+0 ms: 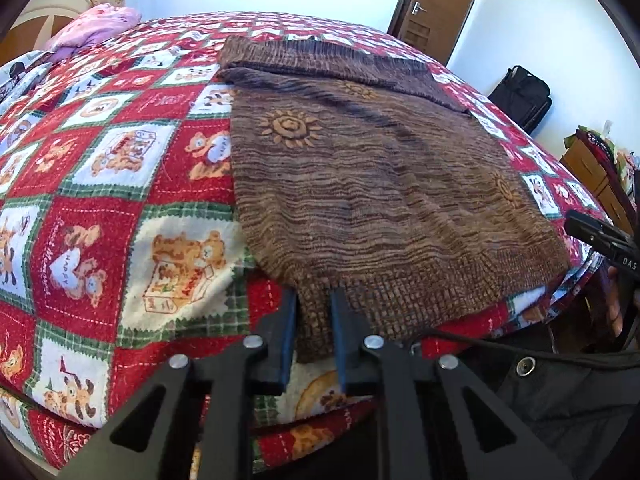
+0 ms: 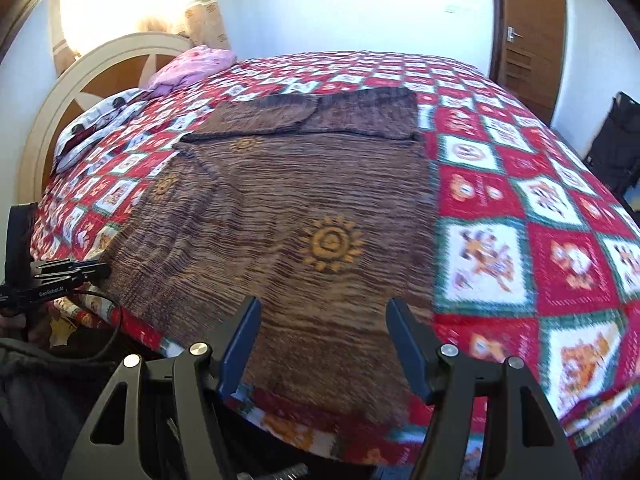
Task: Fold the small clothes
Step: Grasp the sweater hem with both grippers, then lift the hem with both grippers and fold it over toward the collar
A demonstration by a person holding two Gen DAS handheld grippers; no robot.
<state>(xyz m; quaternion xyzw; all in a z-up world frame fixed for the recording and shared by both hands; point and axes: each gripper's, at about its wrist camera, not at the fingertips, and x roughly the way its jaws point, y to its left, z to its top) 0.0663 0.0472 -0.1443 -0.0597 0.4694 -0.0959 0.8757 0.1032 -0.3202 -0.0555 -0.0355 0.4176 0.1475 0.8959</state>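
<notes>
Sweater (image 1: 372, 184), one brown knit with three sun motifs, lies flat on a red teddy-bear bedspread (image 1: 120, 184) in the left wrist view. There the left gripper (image 1: 314, 296) pinches its ribbed hem.

From the right wrist view, the right gripper (image 2: 322, 312) hangs spread wide over the sweater's near edge; one pink pillow (image 2: 192, 66) sits by the headboard.

brown sweater (image 2: 304, 216) flat on bedspread (image 2: 520, 208), right gripper (image 2: 320, 312) jaws spread

Home bedroom: bed (image 2: 520, 208) under teddy-bear patchwork quilt, arched headboard (image 2: 92, 80), pink pillow (image 2: 192, 66), wooden door (image 1: 440, 4), curtained window (image 2: 200, 20).
</notes>
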